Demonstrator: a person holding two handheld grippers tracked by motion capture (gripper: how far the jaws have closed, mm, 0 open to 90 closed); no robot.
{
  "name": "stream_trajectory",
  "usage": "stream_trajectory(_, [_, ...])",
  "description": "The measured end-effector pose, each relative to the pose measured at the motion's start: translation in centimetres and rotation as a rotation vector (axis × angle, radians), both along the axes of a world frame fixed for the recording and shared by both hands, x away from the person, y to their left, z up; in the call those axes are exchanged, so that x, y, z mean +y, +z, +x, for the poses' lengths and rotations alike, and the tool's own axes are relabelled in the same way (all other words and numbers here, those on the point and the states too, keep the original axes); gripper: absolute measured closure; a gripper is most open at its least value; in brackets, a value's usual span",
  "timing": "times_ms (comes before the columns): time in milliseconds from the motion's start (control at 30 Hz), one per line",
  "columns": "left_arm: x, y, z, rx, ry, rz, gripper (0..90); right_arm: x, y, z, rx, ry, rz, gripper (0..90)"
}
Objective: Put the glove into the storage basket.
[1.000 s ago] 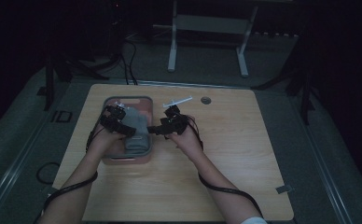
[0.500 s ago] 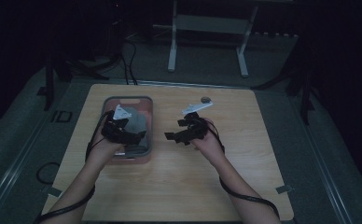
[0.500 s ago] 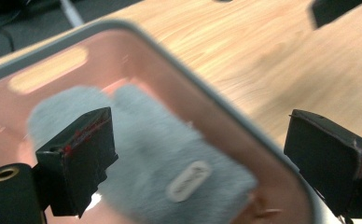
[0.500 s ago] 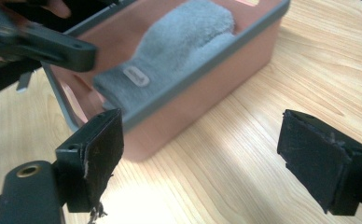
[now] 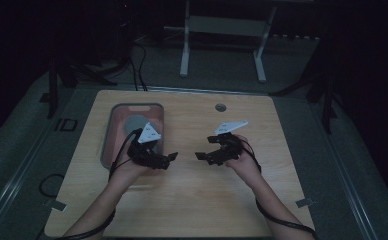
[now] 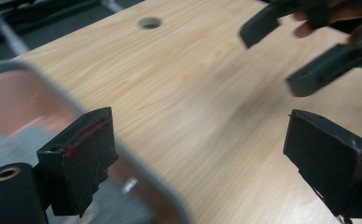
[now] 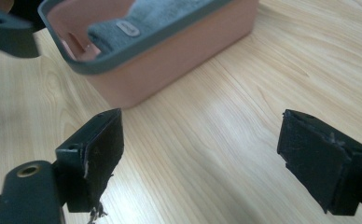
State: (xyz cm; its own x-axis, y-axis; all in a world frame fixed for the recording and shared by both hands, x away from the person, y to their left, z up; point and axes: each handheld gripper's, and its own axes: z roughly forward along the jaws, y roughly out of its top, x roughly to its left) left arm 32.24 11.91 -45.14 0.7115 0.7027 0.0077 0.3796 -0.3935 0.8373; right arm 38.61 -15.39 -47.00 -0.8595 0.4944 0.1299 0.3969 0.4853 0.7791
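A pink bin (image 5: 113,115) with a grey rim stands on the left half of the wooden table (image 5: 192,195). A grey cloth (image 5: 134,125) lies inside it. My left gripper (image 5: 171,158) hovers just off the bin's near right corner, open and empty. My right gripper (image 5: 202,156) faces it from the right, also open and empty. Both pairs of jaws have just been opening, with nothing between them. In the left gripper view the left gripper (image 6: 202,163) straddles bare wood beside the bin (image 6: 11,98). In the right gripper view the right gripper (image 7: 209,156) points at the bin (image 7: 179,60) and the cloth (image 7: 170,14).
A round hole (image 5: 220,107) sits in the tabletop near the far edge. Past the table stand a white metal frame (image 5: 222,45) and cables on the dark floor. The table's right half and near strip are bare wood.
Both hands have drawn back from the bin toward the near edge of the table. The right gripper has also shifted right, away from the bin.
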Motion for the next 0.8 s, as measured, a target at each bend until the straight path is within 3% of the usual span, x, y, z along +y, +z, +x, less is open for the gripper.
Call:
stream_trajectory(200, [-2.8,-1.3,-0.7,-0.012,-0.086,0.021,9.6,-2.1,-1.1,-0.9,-0.002,-0.002,-0.019,14.5])
stream_trajectory(300, [-3.9,-2.1,-0.9,0.005,-0.126,0.004,9.7,-3.2,-1.8,-1.3,0.011,-0.002,-0.021,14.5])
stream_trajectory(533, [-6.0,-4.0,-1.6,0.001,-0.212,-0.015,9.6,-5.8,-3.3,-2.3,0.015,0.011,-0.003,14.5])
stream_trajectory(800, [-7.5,-6.3,-2.3,0.027,-0.265,-0.022,9.7,-8.7,-5.0,-4.1,0.005,0.002,-0.001,14.5])
